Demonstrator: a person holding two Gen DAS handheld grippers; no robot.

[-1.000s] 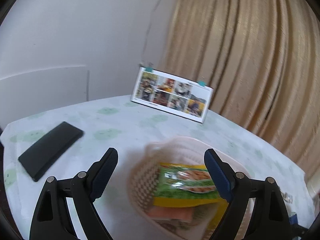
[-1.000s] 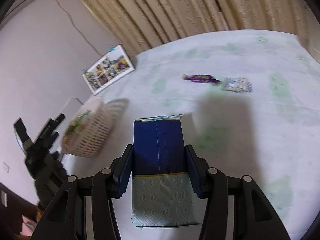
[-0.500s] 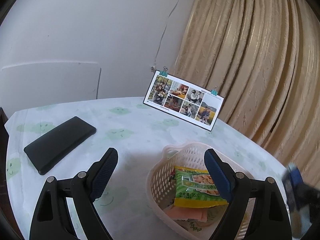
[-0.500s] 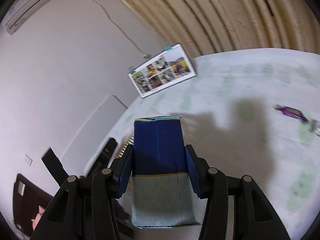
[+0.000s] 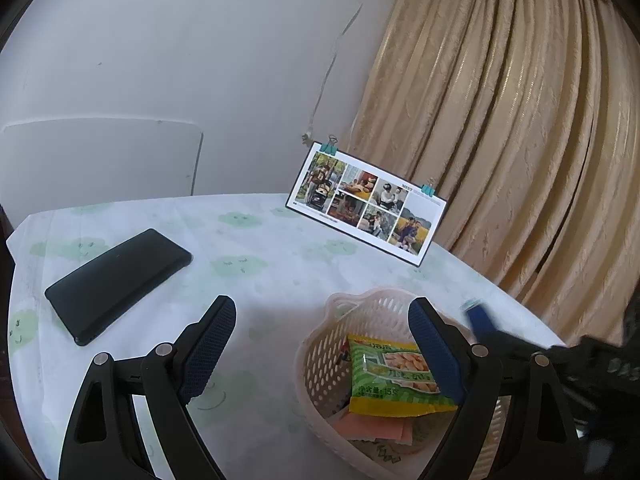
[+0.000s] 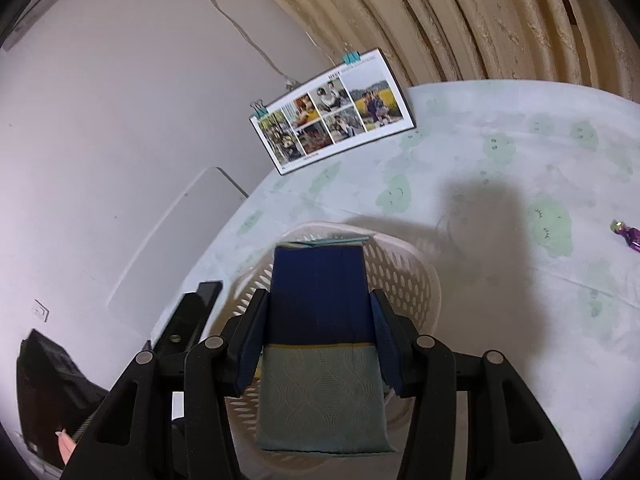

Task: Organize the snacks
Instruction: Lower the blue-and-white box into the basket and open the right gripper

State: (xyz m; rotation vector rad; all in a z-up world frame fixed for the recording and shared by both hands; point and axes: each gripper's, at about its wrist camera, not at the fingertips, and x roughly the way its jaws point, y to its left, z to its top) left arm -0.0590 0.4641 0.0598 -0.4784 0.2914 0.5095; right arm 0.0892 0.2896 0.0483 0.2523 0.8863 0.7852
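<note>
Your right gripper (image 6: 318, 334) was clamped on the blue packet (image 6: 320, 344), held above the white basket (image 6: 404, 276). Your left gripper (image 5: 320, 350) stood spread wide with nothing in it, beside that basket (image 5: 320, 364), which held a green snack bag (image 5: 390, 380) on top of pink packets (image 5: 370, 428).

A navy and pale teal wave-patterned packet (image 6: 320, 344), a cream latticed basket (image 6: 404, 276), and a green-and-yellow bag (image 5: 390, 380) are seen.
</note>
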